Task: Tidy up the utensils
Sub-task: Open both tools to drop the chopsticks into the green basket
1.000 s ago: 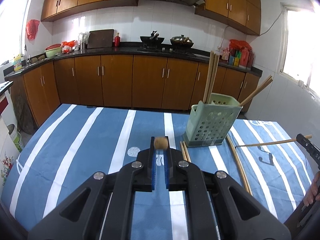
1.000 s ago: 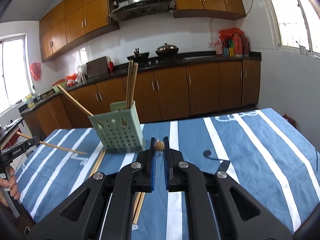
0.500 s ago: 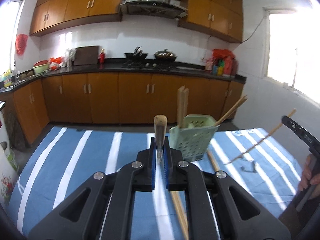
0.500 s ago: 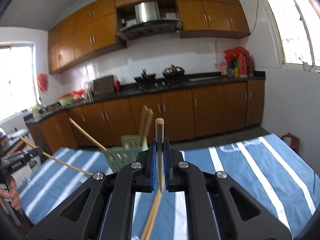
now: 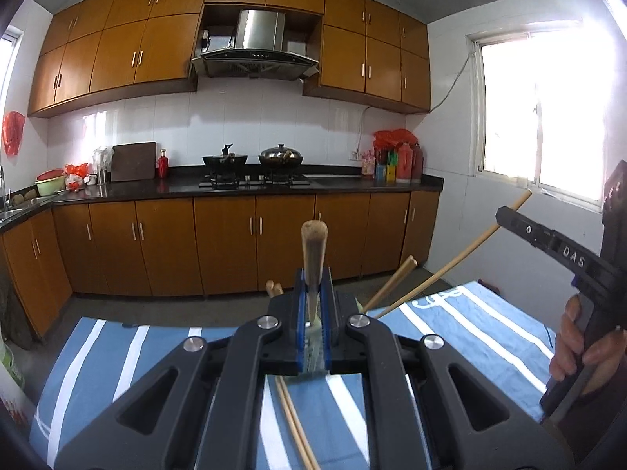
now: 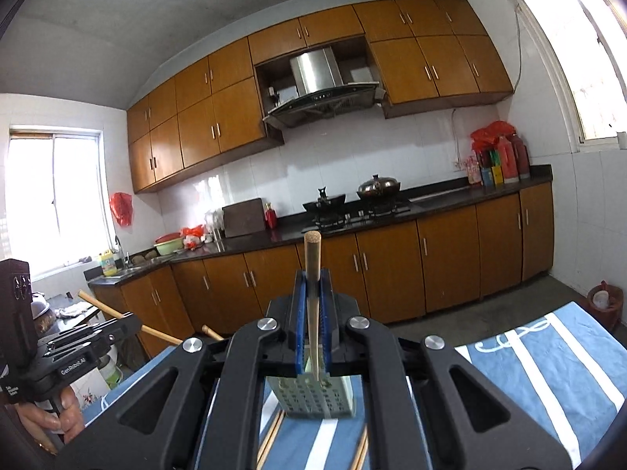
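Note:
My left gripper (image 5: 313, 313) is shut on a wooden chopstick (image 5: 313, 250) that stands upright between its blue pads. My right gripper (image 6: 312, 313) is shut on another wooden chopstick (image 6: 312, 270), also upright, its lower tip above the pale green perforated holder (image 6: 313, 397) on the blue striped cloth (image 6: 548, 356). In the left wrist view the holder is mostly hidden behind the gripper; chopsticks (image 5: 392, 282) lean out of it to the right. The right gripper also shows in the left wrist view (image 5: 548, 243), holding its chopstick (image 5: 462, 254).
Loose chopsticks (image 5: 294, 423) lie on the cloth in front of the holder, and more show in the right wrist view (image 6: 270, 438). Kitchen cabinets and a black counter (image 5: 243, 188) stand behind the table. The other hand and gripper (image 6: 58, 356) are at the left.
Both grippers have lifted and tilted up, so the chopsticks now stand upright. Both have moved in over the green holder, which now sits just below the jaws.

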Available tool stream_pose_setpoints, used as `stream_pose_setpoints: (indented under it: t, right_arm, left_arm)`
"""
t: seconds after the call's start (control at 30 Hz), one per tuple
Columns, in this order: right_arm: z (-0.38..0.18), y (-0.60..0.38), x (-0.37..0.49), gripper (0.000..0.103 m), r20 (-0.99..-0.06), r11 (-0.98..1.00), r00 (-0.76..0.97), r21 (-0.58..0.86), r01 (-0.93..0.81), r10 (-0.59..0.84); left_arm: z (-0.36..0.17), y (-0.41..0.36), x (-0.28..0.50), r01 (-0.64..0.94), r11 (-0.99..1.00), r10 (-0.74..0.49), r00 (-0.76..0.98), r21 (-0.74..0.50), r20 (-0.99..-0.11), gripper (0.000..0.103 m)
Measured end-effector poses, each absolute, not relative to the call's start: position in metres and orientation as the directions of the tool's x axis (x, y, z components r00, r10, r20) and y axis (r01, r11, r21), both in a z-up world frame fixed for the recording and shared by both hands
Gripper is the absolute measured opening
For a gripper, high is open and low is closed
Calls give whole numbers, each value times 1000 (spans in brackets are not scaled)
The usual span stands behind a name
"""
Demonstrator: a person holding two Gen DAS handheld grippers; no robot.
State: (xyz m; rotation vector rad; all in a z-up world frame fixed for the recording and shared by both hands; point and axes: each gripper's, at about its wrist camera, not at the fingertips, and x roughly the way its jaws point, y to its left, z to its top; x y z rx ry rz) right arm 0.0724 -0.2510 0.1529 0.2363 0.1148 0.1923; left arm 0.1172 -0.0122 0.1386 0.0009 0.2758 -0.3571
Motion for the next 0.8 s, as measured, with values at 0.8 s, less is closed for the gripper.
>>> stream_pose_setpoints:
  t: [0.8]
  right_arm:
    - [115, -223, 153, 35, -231, 964, 953, 223, -144, 196]
  left_arm:
    - [96, -31, 205, 291, 953, -298, 865, -81, -405, 12]
